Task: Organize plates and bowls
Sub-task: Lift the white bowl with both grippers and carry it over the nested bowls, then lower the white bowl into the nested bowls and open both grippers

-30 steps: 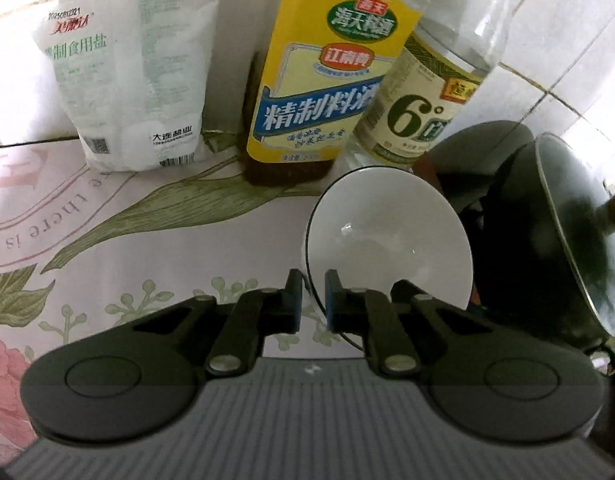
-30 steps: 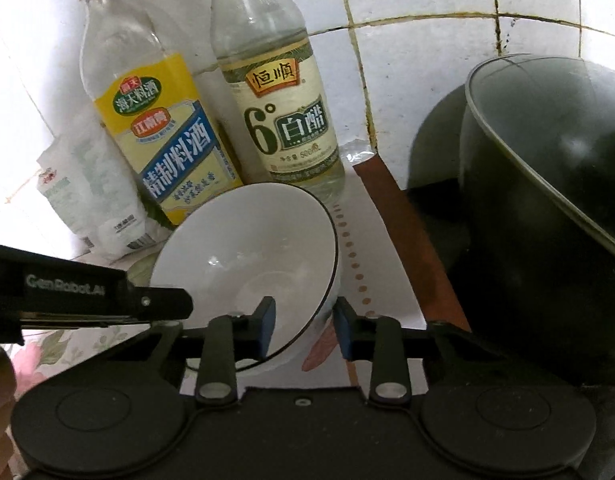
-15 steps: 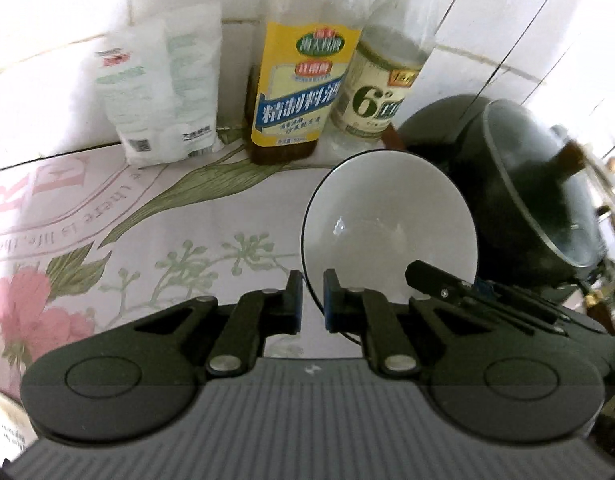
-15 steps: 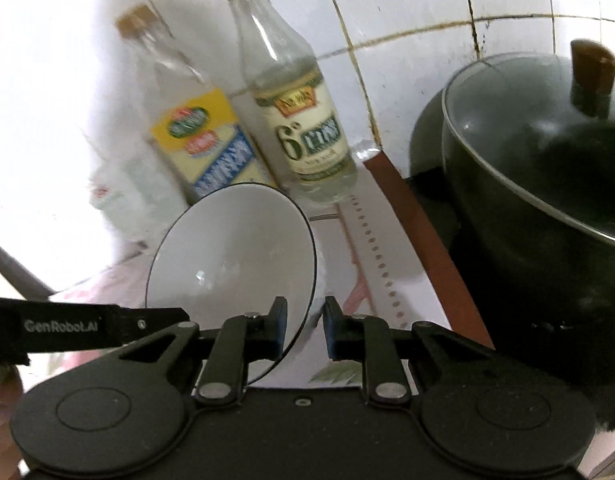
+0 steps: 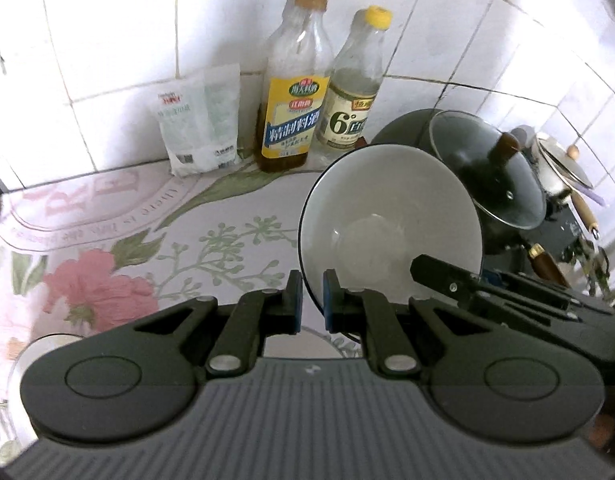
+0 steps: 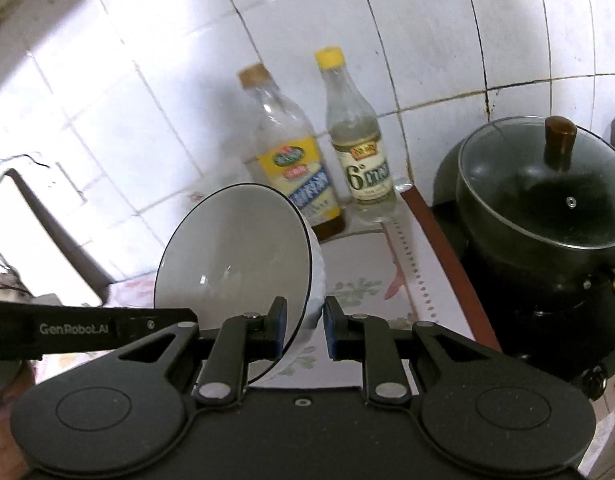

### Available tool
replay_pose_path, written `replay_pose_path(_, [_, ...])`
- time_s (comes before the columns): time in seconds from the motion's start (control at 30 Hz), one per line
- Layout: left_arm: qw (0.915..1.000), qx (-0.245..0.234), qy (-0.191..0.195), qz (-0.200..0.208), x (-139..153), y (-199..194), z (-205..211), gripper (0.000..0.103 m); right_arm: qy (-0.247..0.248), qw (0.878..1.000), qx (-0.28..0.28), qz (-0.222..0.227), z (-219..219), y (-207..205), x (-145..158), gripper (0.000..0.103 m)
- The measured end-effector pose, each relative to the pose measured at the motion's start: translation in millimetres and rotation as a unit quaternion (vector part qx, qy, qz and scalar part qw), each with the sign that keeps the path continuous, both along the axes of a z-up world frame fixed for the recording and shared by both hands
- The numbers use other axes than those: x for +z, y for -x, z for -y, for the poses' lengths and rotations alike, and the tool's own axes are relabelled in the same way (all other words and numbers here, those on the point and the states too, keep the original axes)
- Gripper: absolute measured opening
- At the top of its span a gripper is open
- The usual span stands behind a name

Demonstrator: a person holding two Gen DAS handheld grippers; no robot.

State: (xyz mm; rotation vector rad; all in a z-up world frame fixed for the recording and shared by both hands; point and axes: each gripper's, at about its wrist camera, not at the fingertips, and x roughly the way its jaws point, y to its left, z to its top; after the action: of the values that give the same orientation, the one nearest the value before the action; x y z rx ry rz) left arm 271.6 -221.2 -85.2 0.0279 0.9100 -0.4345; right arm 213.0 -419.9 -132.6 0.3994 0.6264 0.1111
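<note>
I am holding one white bowl (image 5: 389,220) with both my grippers at once, pinching its dark-edged rim from two sides. In the left wrist view, my left gripper (image 5: 310,300) is clamping the bowl's lower left rim, the thin edge running straight down between the two blue-faced pads at the centre of the frame. The bowl is filling the middle right of that picture, tipped so its inside is facing the camera, and it is hanging clear above the flowered cloth (image 5: 107,264). My right gripper (image 5: 459,280) is reaching in from the lower right and meeting the bowl's right rim.

In the right wrist view, the right gripper (image 6: 305,326) is gripping the bowl (image 6: 235,264) at its lower right rim: the wall is passing between my pads, with the left pad inside the bowl and the right pad outside it. Here the bowl is sitting left of centre, tilted, its opening turned toward the left. My left gripper (image 6: 171,322) is coming in as a dark bar from the left edge, reaching the bowl's lower left side.

Behind the bowl, a yellow-labelled bottle (image 5: 293,120) and a yellow-capped bottle (image 5: 353,104) are standing side by side against the white tiled wall (image 5: 127,40), with a white packet (image 5: 199,120) leaning just left of them. A dark pot with a glass lid (image 6: 547,200) is sitting at the right.
</note>
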Motion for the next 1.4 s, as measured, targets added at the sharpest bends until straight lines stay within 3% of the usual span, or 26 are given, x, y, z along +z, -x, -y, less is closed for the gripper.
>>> replay_pose_path(0.2, [1.0000,0.001,0.003,0.005,13,33,-20,0.009,0.012,1.000,0.011,0.010,-27,29,21,0.024])
replay_pose_path(0.57, [0.9993,0.019,0.032,-0.001,15,72,-61,0.009,0.021,0.999,0.036,0.013,-64,63,26,0.024])
replay_pose_path(1.13, [0.9969,0.040,0.048,-0.048,-43,80,-87,0.009,0.048,0.997,0.067,-0.015,-91,65,-7,0.024])
replay_pose_path(1.4, [0.9940,0.058,0.049,-0.079,-75,65,-81,0.009,0.094,0.993,0.062,-0.024,-101,54,-26,0.024])
